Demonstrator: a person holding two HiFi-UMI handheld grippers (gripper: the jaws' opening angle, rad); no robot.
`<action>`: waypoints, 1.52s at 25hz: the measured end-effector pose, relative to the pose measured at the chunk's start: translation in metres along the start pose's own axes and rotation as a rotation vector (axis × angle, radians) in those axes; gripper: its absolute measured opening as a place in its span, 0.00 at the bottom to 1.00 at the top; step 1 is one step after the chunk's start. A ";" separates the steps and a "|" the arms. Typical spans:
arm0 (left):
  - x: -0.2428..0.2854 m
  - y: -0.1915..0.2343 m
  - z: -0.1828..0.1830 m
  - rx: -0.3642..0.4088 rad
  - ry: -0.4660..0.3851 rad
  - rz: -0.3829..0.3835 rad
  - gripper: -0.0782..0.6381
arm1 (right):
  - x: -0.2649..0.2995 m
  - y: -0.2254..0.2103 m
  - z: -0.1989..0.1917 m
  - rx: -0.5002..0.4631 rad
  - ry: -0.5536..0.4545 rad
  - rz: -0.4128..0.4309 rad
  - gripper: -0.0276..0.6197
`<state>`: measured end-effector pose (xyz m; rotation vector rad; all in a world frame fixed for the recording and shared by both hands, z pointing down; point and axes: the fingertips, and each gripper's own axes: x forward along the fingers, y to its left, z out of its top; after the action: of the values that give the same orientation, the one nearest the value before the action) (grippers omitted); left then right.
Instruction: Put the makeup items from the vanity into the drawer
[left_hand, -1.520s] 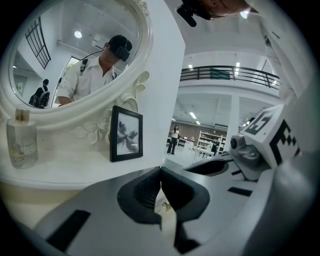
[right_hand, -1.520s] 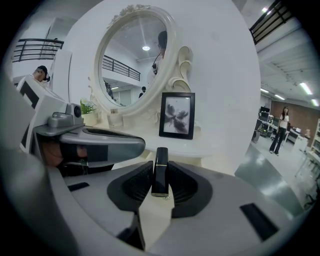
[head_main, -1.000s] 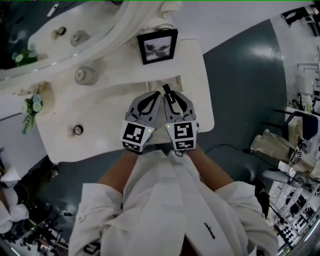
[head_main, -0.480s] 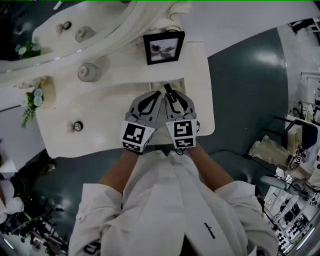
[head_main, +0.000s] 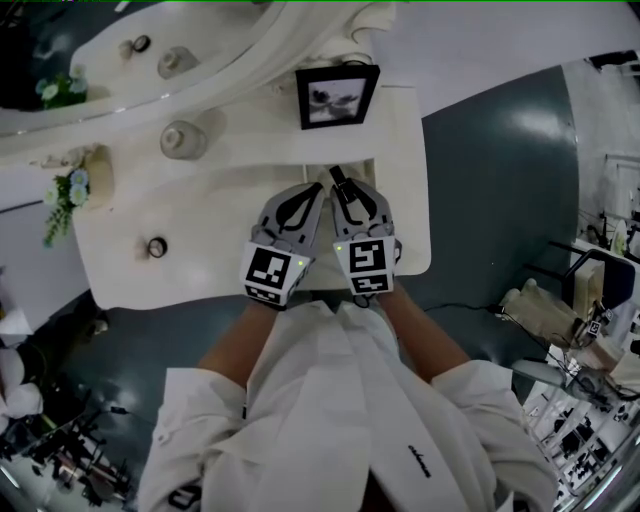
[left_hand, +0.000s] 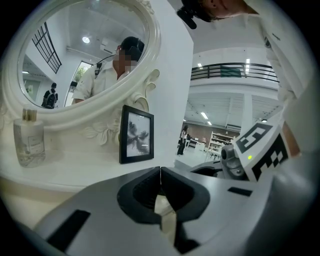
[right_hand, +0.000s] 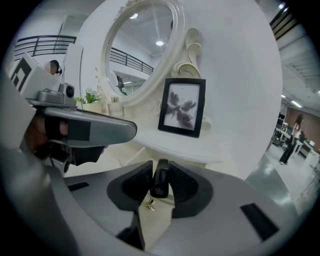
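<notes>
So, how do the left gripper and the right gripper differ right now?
The left gripper has its jaws shut together, empty; the right gripper has its jaws shut on a slim black tube. The tube juts past the right gripper's tips; nothing juts from the left gripper. Both hover side by side over the white vanity.

Light: bright, even, from ceiling lamps reflected in the mirror (left_hand: 85, 65).
Glare: pale patch on the far right floor (head_main: 530, 110); white desk (head_main: 200, 235) nearly washed out.
Shadows: soft, faint.
Distortion: strong fisheye; gripper views have black corners.
</notes>
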<state>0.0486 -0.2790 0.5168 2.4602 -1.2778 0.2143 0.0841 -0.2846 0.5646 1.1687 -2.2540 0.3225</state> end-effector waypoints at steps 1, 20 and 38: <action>0.000 0.000 0.000 -0.002 -0.001 0.001 0.15 | 0.000 -0.001 0.000 -0.002 -0.002 -0.004 0.23; -0.013 0.002 0.008 0.006 -0.022 0.001 0.15 | -0.030 -0.008 0.016 0.060 -0.150 -0.053 0.23; -0.096 0.013 0.051 0.045 -0.108 0.081 0.15 | -0.111 0.003 0.058 0.139 -0.308 -0.048 0.07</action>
<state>-0.0191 -0.2327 0.4444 2.4902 -1.4335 0.1329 0.1103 -0.2353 0.4532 1.4252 -2.4937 0.3008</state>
